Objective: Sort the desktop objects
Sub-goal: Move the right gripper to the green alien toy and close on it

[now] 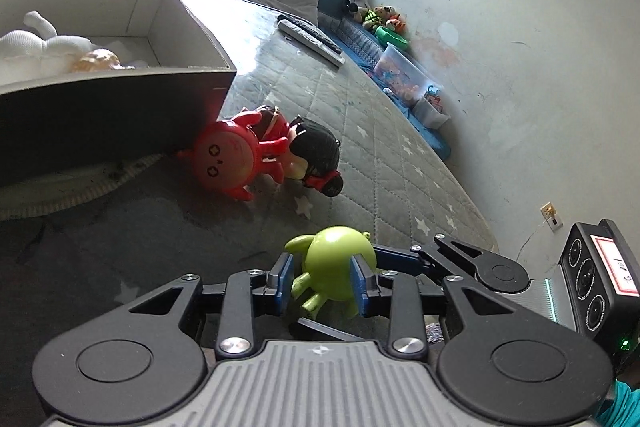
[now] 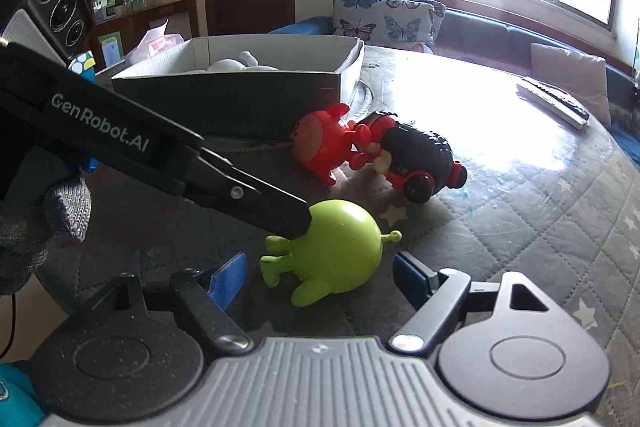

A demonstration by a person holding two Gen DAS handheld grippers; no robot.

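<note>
A green round alien toy (image 1: pixel 338 267) lies on the quilted grey table cover. My left gripper (image 1: pixel 322 283) has its blue pads on either side of the toy, closed on its body. In the right wrist view the same green toy (image 2: pixel 336 251) lies between the wide-open jaws of my right gripper (image 2: pixel 320 281), and the left gripper's finger (image 2: pixel 248 193) touches the toy from the upper left. A red round toy (image 1: pixel 228 159) and a black-and-red figure (image 1: pixel 314 155) lie beside a dark cardboard box (image 1: pixel 100 111).
The box holds a white plush (image 1: pixel 36 47) and a pale orange toy (image 1: pixel 96 61). Remote controls (image 1: pixel 312 37) lie at the table's far side. Cushions, a bench with soft toys and a plastic bin (image 1: pixel 404 75) line the wall.
</note>
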